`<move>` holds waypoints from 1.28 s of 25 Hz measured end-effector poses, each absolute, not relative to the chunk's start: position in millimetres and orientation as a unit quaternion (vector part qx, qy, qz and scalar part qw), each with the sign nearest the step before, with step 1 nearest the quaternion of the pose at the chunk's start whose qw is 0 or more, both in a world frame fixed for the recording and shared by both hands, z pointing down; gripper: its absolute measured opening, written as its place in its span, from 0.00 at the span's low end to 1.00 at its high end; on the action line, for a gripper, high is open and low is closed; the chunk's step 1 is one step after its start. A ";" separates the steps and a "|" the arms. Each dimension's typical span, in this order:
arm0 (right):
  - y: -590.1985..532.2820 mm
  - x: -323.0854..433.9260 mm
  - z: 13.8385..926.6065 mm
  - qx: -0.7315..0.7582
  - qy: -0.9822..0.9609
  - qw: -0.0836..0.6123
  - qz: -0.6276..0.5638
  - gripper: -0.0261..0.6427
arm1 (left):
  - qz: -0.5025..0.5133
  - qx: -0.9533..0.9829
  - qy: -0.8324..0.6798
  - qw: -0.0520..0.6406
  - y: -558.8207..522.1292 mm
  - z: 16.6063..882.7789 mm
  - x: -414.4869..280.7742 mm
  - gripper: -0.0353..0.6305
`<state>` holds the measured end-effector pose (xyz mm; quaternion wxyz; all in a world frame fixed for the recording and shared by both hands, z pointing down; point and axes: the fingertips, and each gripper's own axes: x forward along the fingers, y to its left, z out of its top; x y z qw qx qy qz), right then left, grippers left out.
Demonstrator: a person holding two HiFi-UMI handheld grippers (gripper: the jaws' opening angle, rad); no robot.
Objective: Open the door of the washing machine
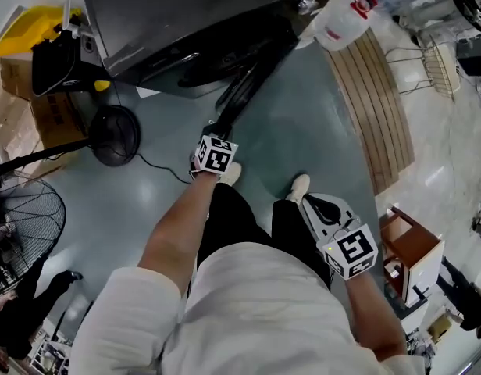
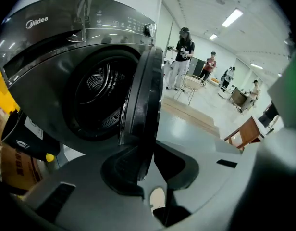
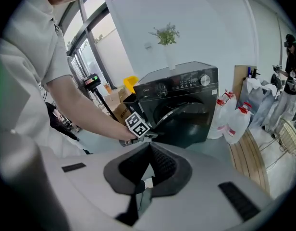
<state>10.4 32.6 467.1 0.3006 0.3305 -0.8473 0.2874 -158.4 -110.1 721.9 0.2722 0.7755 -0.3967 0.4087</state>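
A: Machine?
B: Washing machine [image 2: 52, 57], glossy dark-grey shell, round drum mouth. Door [image 2: 145, 95] is a thick black ring, swung open.
A: Room?
B: Smooth grey-green floor [image 1: 303, 116], slatted wood platform [image 1: 377, 108], bright open hall.
A: Grippers?
B: Left gripper [image 2: 147, 150] pinches the door's free edge between ribbed pads. Right gripper [image 3: 149, 148] pressed together, empty, well apart from the machine.

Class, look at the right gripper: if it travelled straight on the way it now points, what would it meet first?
Probably the left gripper gripping the washing machine door. Depth is unclear, so it might reach the floor short of that.
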 end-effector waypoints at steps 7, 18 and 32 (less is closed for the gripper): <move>42.0 62.5 472.5 0.290 -0.859 0.303 0.293 0.05 | 0.399 0.751 -0.431 0.304 -82.2 725.8 -105.1 0.18; 70.8 144.0 475.2 0.264 -0.866 0.309 0.291 0.05 | 0.365 0.721 -0.473 0.350 -48.8 727.5 -13.7 0.18; 85.5 220.9 484.6 0.265 -0.864 0.308 0.297 0.05 | 0.329 0.679 -0.500 0.425 -36.8 730.9 103.7 0.20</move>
